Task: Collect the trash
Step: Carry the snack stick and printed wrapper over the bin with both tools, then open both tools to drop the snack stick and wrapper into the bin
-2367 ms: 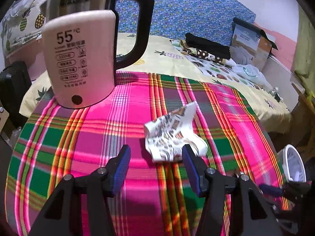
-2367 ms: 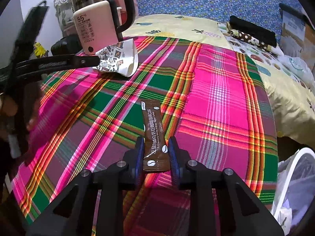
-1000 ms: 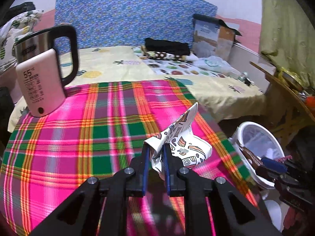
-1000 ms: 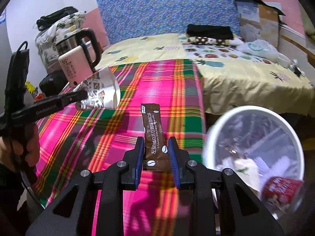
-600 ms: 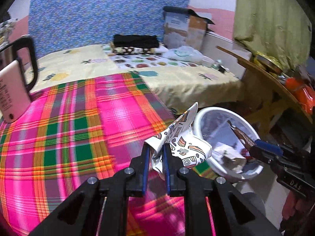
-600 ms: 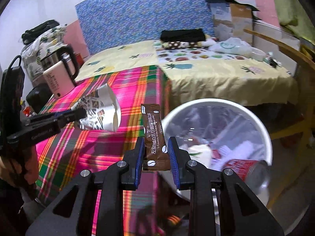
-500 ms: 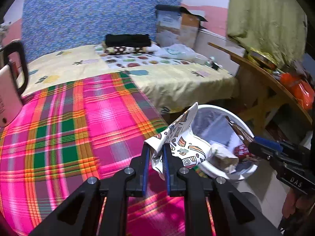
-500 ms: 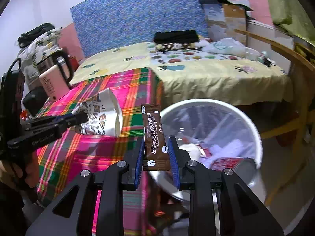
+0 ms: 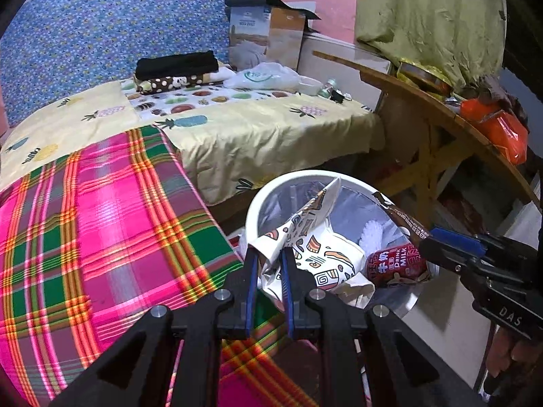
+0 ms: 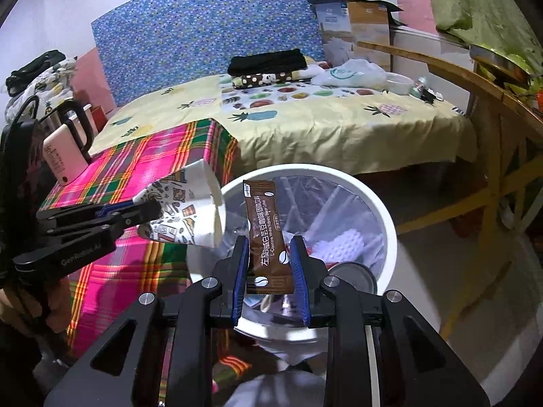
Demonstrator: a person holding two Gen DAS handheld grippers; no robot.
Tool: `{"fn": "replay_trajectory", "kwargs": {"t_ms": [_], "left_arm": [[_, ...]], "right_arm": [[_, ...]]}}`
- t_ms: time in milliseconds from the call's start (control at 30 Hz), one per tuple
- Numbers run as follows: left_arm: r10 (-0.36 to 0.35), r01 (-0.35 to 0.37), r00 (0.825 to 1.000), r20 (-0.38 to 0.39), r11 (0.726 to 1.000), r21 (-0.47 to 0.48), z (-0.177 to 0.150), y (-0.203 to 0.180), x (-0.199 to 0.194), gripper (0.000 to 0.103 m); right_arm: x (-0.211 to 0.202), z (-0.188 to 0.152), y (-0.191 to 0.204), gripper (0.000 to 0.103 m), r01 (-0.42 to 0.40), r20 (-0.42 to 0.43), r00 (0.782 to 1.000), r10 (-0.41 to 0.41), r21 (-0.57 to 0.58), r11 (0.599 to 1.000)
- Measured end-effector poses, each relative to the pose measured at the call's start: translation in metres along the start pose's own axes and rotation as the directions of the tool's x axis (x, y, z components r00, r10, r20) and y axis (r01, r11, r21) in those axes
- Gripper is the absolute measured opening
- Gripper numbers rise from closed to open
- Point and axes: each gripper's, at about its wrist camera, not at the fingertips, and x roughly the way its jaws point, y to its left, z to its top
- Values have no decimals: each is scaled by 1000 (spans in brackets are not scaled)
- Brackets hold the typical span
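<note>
The left gripper (image 9: 268, 264) pinches a crushed paper cup (image 9: 319, 247) with a printed pattern; its blue pads press on the crumpled paper near the cup's base. In the left wrist view the cup hangs in front of the white trash bin (image 9: 268, 190), over its near left part. The right gripper (image 10: 270, 264) is closed on a brown coffee sachet (image 10: 266, 227), which stands upright between the pads, with the open bin (image 10: 390, 224) behind and below it.

The bin stands on the floor just to the right of the table with the pink and green plaid cloth (image 9: 101, 224). It is lined with a clear bag and already holds some trash: a red milk can (image 9: 395, 264) and some white pieces that I cannot name.

My judgement is that the task is well advanced. Both pieces of trash are picked up and carried to the bin, and the part of the plaid cloth that I can see has no more litter on it; only a pink kettle (image 10: 64, 156) stands at its far left end. What is left is the release: neither piece is dropped yet. The sachet seems well over the opening, while the cup is nearer the rim, so it may need to go a little further in before the pads open.
</note>
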Motion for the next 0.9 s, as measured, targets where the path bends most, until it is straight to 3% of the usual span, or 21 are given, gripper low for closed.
{"fn": "replay_trajectory", "kwargs": {"t_ms": [500,567,600,633,900], "left_arm": [[-61,62,996,-71,998,16,4,-22,39,16],[-67,69,995,-71,997,22,3,-24,38,27],[-69,71,995,-68,997,21,3,-24,37,46],[-72,73,995,-62,997,15,3,-24,36,56],[-67,67,997,-24,998,5,1,-19,16,56]], "right_arm": [[9,3,-13,26,58,-10,998,-58,0,998],[7,2,-14,26,55,-7,998,-55,2,998],[6,2,-15,26,53,-4,999,-53,5,999],[3,1,-16,27,53,2,999,-53,9,999],[-7,0,-16,27,54,23,998,-54,30,998]]}}
